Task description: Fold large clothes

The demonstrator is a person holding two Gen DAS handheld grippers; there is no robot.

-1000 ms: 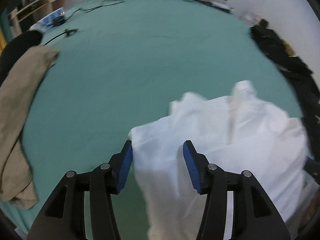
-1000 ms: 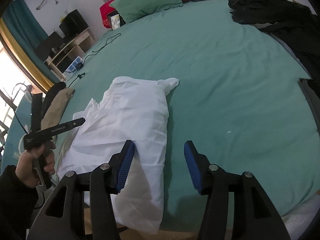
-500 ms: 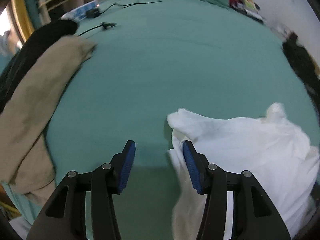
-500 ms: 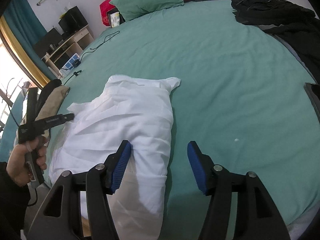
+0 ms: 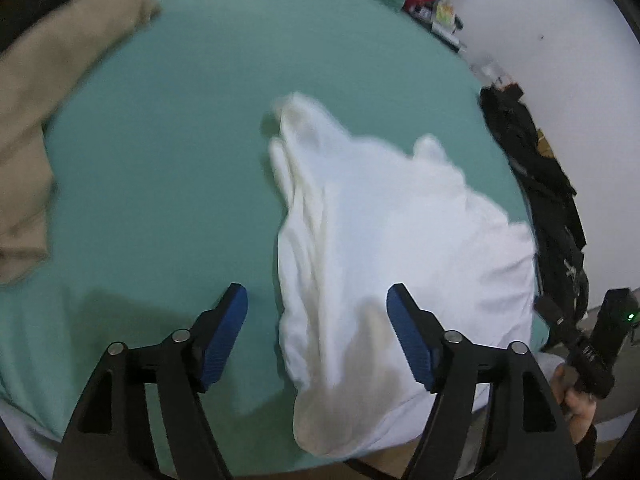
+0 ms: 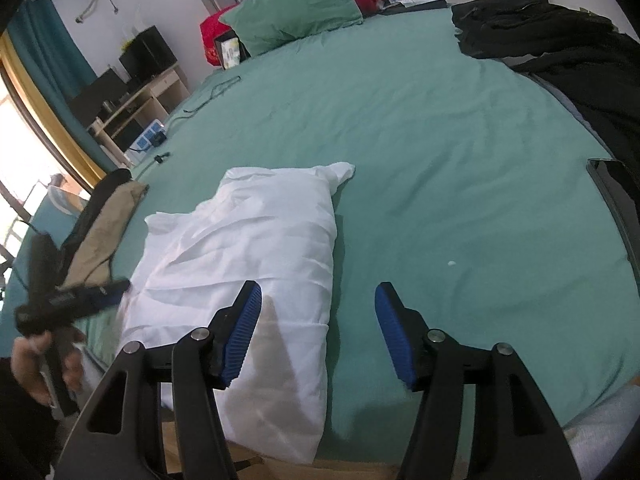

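Left gripper (image 5: 316, 332): jaws just widened, nothing pinched; white garment (image 5: 392, 248) lies between and beyond pads, released. Right gripper (image 6: 318, 328): spread, empty, over garment's near right edge. Garment rests half-folded at near edge of green bed (image 6: 440, 160), loose flap toward 11 o'clock. Risk, judged: near end perhaps overhanging (view blurred), fold could be dragged off or undone by careless regrasp.

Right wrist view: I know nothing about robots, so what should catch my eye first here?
A crumpled white cloth garment lies on a wide green bedsheet, reaching the bed's near edge. Blue-padded black right tongs hover open over its near end, gripping nothing. A green pillow rests at the headboard, and dark clothes are heaped at the far right.
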